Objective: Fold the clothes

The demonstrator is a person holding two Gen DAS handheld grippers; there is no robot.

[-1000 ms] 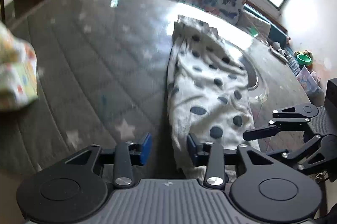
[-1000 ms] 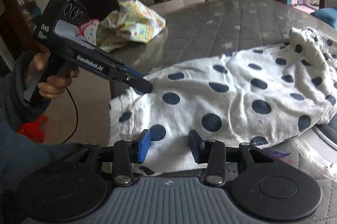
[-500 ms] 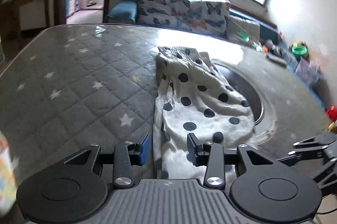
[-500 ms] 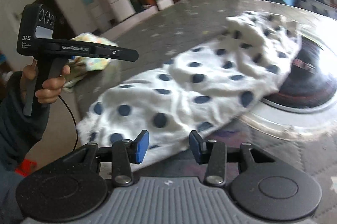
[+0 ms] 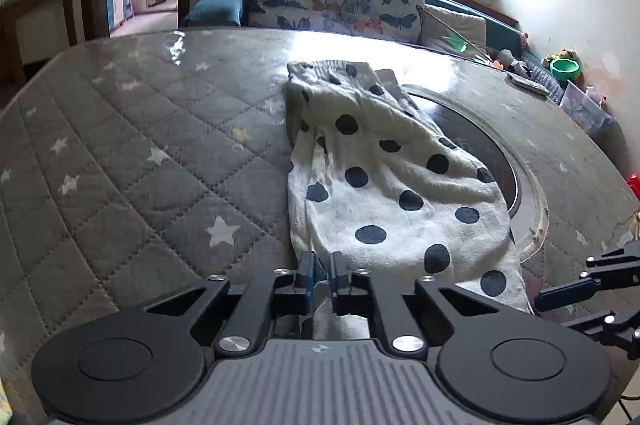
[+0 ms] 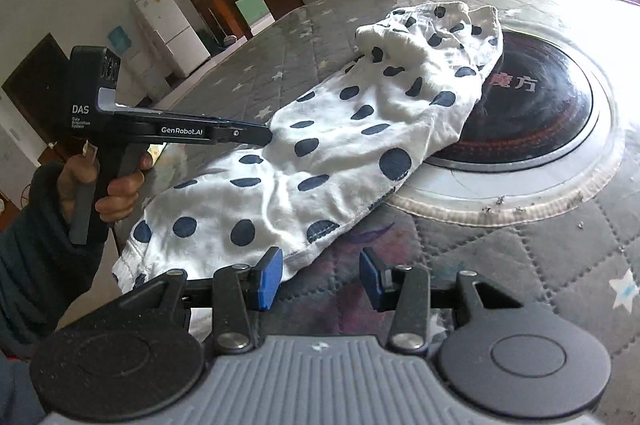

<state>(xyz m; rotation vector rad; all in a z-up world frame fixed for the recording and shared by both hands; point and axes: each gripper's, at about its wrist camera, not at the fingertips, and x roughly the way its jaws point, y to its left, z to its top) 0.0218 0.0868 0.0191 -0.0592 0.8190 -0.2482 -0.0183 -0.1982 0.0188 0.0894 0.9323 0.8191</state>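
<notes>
Left gripper (image 5: 321, 279) jaws pinched on near edge of spotted garment (image 5: 384, 177); right gripper (image 6: 320, 279) jaws spread, empty, lower centre. Garment lies long and rumpled mid-frame on quilted table (image 5: 132, 161), partly over round hotplate (image 6: 552, 105). No neat fold visible; folding remains.

Garment: white cloth with dark blue polka dots (image 5: 384, 185), rumpled, not yet folded.
Pose: spread lengthwise from near to far, flat in the near part, bunched and creased at the far end (image 6: 424, 25).
Place: on the grey star-quilted counter (image 5: 132, 161), its right side draped over the rim of the round dark inset plate (image 6: 560, 105).
Near edge: stitched hem, one near corner pinched up off the counter; the rest lies slack.
</notes>
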